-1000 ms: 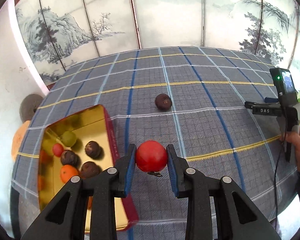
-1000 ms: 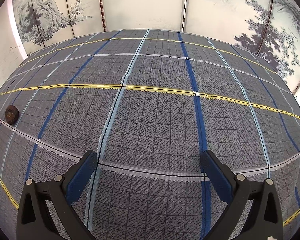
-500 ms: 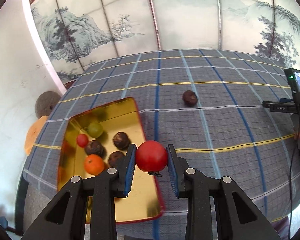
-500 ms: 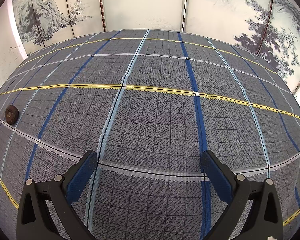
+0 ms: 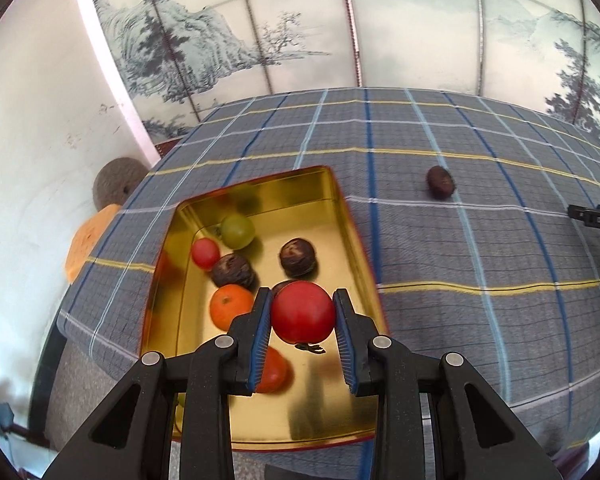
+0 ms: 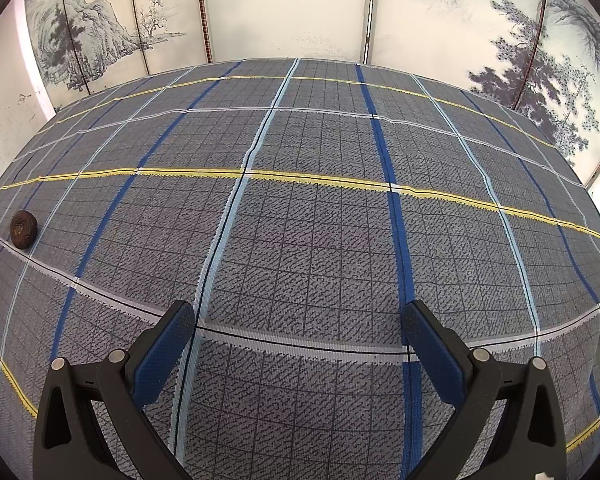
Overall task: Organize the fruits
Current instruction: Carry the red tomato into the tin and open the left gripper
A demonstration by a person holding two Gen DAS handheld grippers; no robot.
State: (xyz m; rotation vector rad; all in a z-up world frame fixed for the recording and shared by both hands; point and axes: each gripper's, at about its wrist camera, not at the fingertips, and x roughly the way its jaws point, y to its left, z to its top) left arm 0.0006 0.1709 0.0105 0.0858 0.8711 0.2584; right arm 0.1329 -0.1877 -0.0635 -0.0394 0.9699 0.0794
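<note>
Hanging over the gold tin (image 5: 342, 216), a red tomato (image 5: 303, 312) sits clamped in the left gripper (image 5: 302, 320); a dark fruit (image 5: 441, 182) lies right of the tin; the right gripper (image 6: 298, 338) gapes wide, empty.

A black two-finger left gripper (image 5: 302, 318) with blue pads clamps a round, glossy red tomato (image 5: 303, 317) above a gold-lined rectangular metal tin (image 5: 320, 184) with a red outer wall. Inside the tin lie a green grape-like fruit (image 5: 238, 231), a small red fruit (image 5: 205, 253), two dark brown wrinkled fruits (image 5: 233, 271) (image 5: 298, 257), an orange mandarin (image 5: 230, 306) and another red-orange fruit (image 5: 274, 370) partly behind the left finger. The tin rests on a grey plaid tablecloth (image 5: 460, 260) crossed by blue, white and yellow stripes. A further dark brown wrinkled fruit (image 5: 440, 182) sits alone on the cloth, well apart. Painted landscape screens (image 5: 260, 32) stand behind.
</note>
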